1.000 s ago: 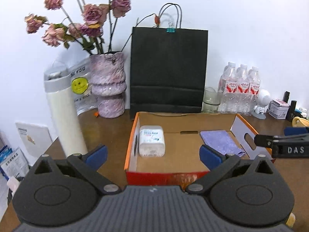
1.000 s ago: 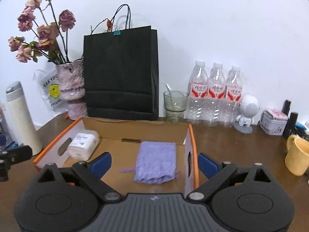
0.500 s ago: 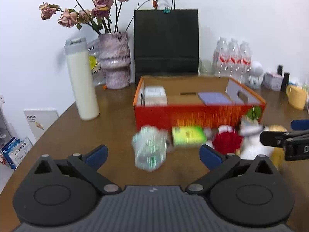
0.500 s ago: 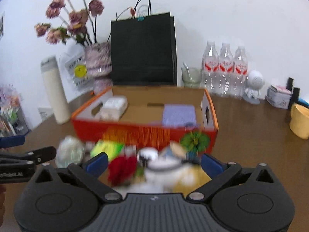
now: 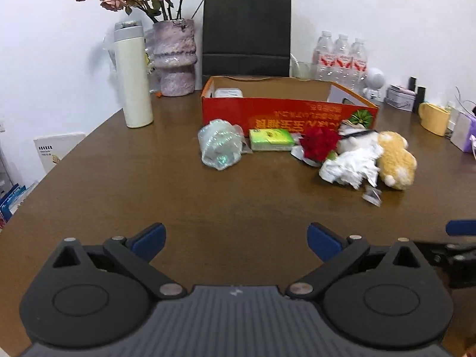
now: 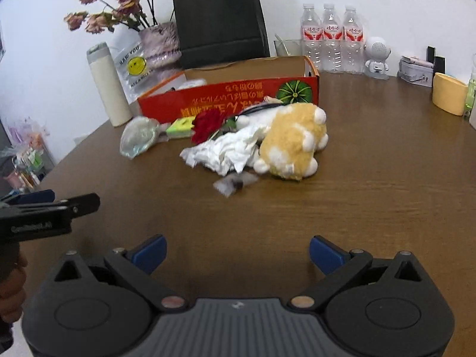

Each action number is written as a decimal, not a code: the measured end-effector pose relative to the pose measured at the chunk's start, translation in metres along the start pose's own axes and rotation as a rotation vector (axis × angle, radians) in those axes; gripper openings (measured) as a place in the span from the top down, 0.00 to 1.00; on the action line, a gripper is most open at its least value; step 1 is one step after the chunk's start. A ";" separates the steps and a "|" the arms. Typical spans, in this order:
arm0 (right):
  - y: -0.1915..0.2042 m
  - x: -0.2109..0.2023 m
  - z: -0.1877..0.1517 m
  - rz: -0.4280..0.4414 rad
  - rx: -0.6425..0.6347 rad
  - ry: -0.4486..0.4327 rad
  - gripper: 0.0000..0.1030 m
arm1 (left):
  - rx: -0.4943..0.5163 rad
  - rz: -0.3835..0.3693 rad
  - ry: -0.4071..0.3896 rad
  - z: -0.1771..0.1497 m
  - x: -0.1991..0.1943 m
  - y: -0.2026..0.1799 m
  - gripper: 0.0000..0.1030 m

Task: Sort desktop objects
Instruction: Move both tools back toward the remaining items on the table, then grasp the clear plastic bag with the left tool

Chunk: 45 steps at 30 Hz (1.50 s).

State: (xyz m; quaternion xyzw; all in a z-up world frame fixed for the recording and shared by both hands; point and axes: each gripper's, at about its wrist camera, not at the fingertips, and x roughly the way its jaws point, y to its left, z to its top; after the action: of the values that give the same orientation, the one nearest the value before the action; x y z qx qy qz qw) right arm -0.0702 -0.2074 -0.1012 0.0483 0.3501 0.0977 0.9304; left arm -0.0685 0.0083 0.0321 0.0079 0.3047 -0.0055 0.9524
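An orange cardboard box (image 5: 285, 111) (image 6: 232, 98) stands mid-table with a white packet (image 5: 228, 92) inside. In front of it lie a crumpled clear bag (image 5: 219, 145) (image 6: 138, 136), a green packet (image 5: 270, 139) (image 6: 180, 126), a red rose (image 5: 319, 142) (image 6: 206, 125), crumpled white tissue (image 5: 351, 166) (image 6: 226, 151), a yellow plush toy (image 5: 395, 160) (image 6: 294, 142) and a small wrapper (image 5: 372, 195) (image 6: 235, 183). My left gripper (image 5: 235, 241) and my right gripper (image 6: 236, 253) are both open and empty, held above the near table, well short of the objects.
A white thermos (image 5: 132, 74), a flower vase (image 5: 175, 59), a black paper bag (image 5: 246, 32) and water bottles (image 6: 330, 41) stand at the back. A yellow mug (image 6: 449, 96), a small tin (image 6: 415, 70) and a white robot figure (image 6: 377, 56) are at the right.
Both grippers have pulled back from over the box toward the near table edge. The objects in front of the box have come into view.
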 end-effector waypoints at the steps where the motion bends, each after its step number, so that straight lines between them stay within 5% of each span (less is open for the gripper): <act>1: 0.001 -0.001 -0.001 -0.005 -0.011 0.000 0.00 | 0.003 -0.001 0.007 -0.001 -0.001 0.000 0.00; 11: 0.013 0.005 -0.010 -0.039 -0.107 -0.007 0.01 | 0.018 -0.019 0.032 -0.003 0.003 0.006 0.00; 18: 0.018 0.027 0.009 0.038 -0.135 -0.013 0.17 | 0.022 -0.045 0.049 0.004 0.026 0.003 0.00; 20: 0.018 0.036 0.018 0.027 -0.128 -0.022 0.28 | 0.019 -0.046 0.050 0.006 0.032 0.005 0.00; 22: 0.014 0.045 0.029 0.030 -0.096 -0.037 0.58 | 0.017 -0.037 0.043 0.013 0.039 0.008 0.00; 24: 0.010 0.055 0.040 0.026 -0.069 -0.037 0.66 | 0.016 -0.030 0.033 0.022 0.047 0.011 0.00; 30: 0.010 0.067 0.046 -0.003 -0.070 -0.043 0.66 | 0.007 -0.027 -0.015 0.059 0.079 0.018 0.01; 33: 0.017 0.068 0.044 -0.053 -0.129 -0.050 0.77 | 0.037 -0.017 -0.043 0.077 0.101 0.014 0.03; 38: 0.009 0.065 0.047 -0.010 -0.180 -0.021 0.78 | 0.070 -0.017 -0.012 0.094 0.140 0.008 0.06; 40: 0.004 0.064 0.047 0.014 -0.173 -0.017 0.78 | 0.068 -0.001 0.011 0.095 0.152 0.008 0.18; 42: 0.001 0.063 0.046 0.027 -0.172 -0.018 0.78 | 0.019 0.014 0.047 0.095 0.161 0.013 0.51; 45: 0.002 0.061 0.044 0.032 -0.185 -0.018 0.79 | -0.033 -0.008 0.059 0.092 0.159 0.022 0.59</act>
State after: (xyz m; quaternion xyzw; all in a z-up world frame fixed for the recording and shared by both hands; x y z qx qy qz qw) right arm 0.0038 -0.1930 -0.1068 -0.0313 0.3303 0.1443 0.9323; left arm 0.1149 0.0278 0.0144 -0.0091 0.3329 -0.0040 0.9429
